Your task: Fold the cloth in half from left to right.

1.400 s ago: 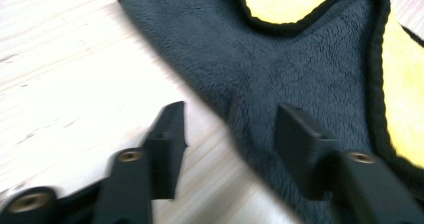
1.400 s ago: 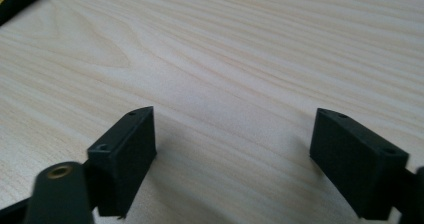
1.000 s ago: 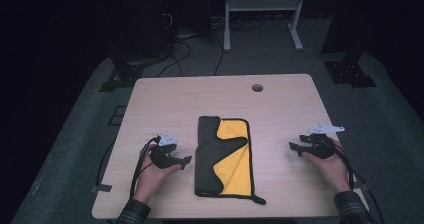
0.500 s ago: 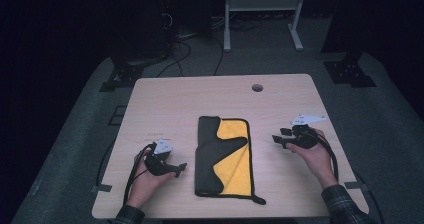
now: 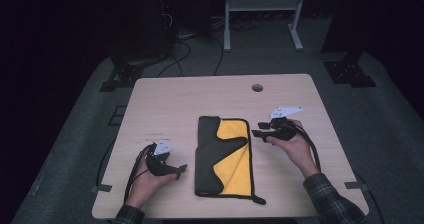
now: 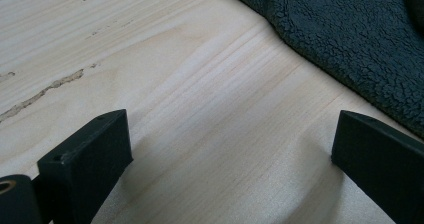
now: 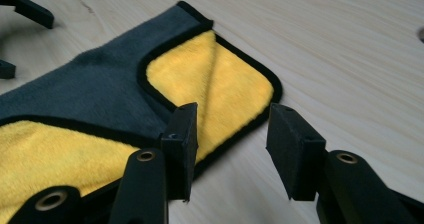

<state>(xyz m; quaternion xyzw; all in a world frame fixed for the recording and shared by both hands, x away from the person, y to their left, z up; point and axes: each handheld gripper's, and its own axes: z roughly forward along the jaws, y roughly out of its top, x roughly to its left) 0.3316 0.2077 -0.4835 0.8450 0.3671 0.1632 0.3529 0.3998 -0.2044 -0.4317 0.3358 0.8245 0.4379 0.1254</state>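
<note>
Jaws wide apart on the left gripper (image 5: 176, 170), seen from the high view, and they have just been opening with nothing between them; it sits low over the table (image 5: 165, 104) toward the near left corner, just left of the folded cloth (image 5: 207, 159). That cloth, dark grey with yellow inside and a black hem, lies mid-table, nearer the front edge. Right gripper (image 5: 256, 132) hovers by the cloth's far right corner, jaws part open, and they have just been closing on nothing.

Left gripper view now: both black jaws stand far apart over bare wood, the grey cloth (image 6: 350, 44) lying beyond them at upper right, untouched.

Right gripper view: jaws partly open, poised just above the hem at the yellow corner of the cloth (image 7: 215, 84), nothing pinched.
</note>
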